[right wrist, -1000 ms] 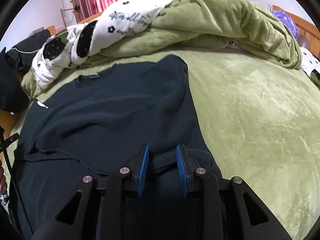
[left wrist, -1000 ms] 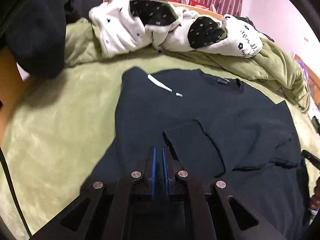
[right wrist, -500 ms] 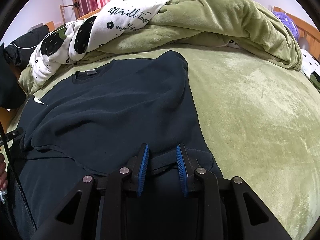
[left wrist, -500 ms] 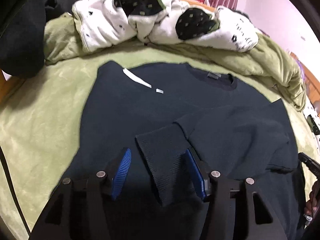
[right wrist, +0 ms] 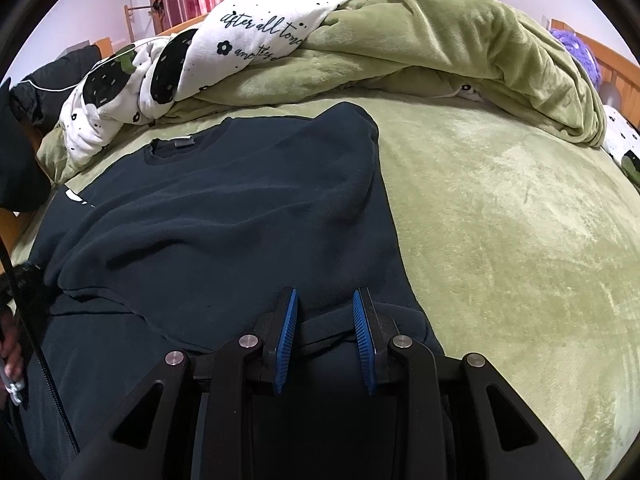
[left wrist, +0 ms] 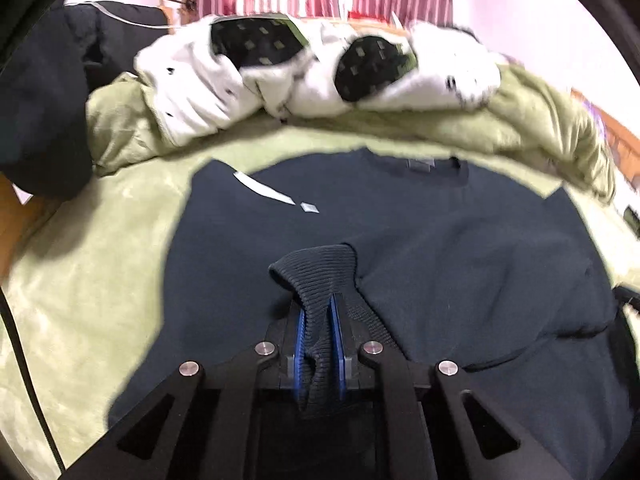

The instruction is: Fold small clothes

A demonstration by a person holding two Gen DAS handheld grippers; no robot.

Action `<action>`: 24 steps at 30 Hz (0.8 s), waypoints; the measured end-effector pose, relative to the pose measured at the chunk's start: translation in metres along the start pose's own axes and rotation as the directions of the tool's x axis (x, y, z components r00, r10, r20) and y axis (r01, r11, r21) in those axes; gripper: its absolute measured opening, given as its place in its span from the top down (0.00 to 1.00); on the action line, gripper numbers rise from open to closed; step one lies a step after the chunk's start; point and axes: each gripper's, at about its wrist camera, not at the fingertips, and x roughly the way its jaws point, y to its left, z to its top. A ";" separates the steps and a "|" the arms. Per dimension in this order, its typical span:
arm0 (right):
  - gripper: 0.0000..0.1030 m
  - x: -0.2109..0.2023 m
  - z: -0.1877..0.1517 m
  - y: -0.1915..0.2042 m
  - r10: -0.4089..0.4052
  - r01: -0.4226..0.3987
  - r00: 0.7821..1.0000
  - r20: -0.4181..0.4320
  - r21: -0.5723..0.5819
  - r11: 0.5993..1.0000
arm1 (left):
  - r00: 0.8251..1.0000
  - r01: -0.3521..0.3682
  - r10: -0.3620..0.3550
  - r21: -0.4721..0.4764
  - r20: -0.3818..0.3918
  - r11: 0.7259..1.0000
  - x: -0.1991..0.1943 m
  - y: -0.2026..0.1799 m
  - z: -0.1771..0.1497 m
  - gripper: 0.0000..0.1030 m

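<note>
A dark navy sweater (left wrist: 440, 248) lies flat on the green bed, collar at the far side, with one sleeve folded across its chest. In the left wrist view, my left gripper (left wrist: 318, 304) has its jaws closing, the blue pads pressing on the sleeve's ribbed cuff (left wrist: 320, 268), which bunches up between them. In the right wrist view, my right gripper (right wrist: 325, 300) sits low over the sweater (right wrist: 224, 216) near its right side edge. Its pads stand apart, with a fold of the fabric lying between them, not pinched.
A heaped white quilt with black patches (left wrist: 280, 76) and a bunched green blanket (right wrist: 460, 40) line the far side. A dark garment (left wrist: 40, 100) is piled at the far left. Bare green bedcover (right wrist: 500, 220) stretches to the sweater's right. A hand (right wrist: 10, 352) shows at the left edge.
My left gripper opened wide around the sleeve cuff, then closed on it, and the cuff now stands up between the pads. The right gripper stayed where it was.
</note>
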 end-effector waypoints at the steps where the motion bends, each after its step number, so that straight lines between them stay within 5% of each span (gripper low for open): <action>1: 0.72 -0.001 0.001 -0.001 0.003 -0.003 1.000 0.003 0.005 1.000 | 1.000 -0.002 0.002 -0.007 -0.001 1.000 -0.003 0.006 0.003 0.88; 10: 0.68 0.015 -0.002 -0.001 -0.051 0.051 0.998 -0.037 0.000 0.999 | 0.995 -0.051 0.049 -0.015 -0.092 0.999 0.015 0.025 -0.014 0.84; 18: 0.64 0.005 -0.005 -0.002 -0.046 0.046 0.999 -0.028 -0.001 0.999 | 0.992 -0.088 0.087 -0.001 -0.086 0.996 0.000 0.021 -0.020 0.74; 21: 0.63 -0.007 -0.008 -0.001 -0.033 0.033 0.999 -0.025 0.020 0.999 | 0.992 -0.092 0.092 0.006 -0.083 0.996 -0.013 0.019 -0.025 0.66; 24: 0.63 -0.023 -0.013 0.005 -0.024 0.024 1.000 -0.007 0.028 0.999 | 0.993 -0.104 0.104 0.001 -0.060 0.995 -0.031 0.018 -0.031 0.46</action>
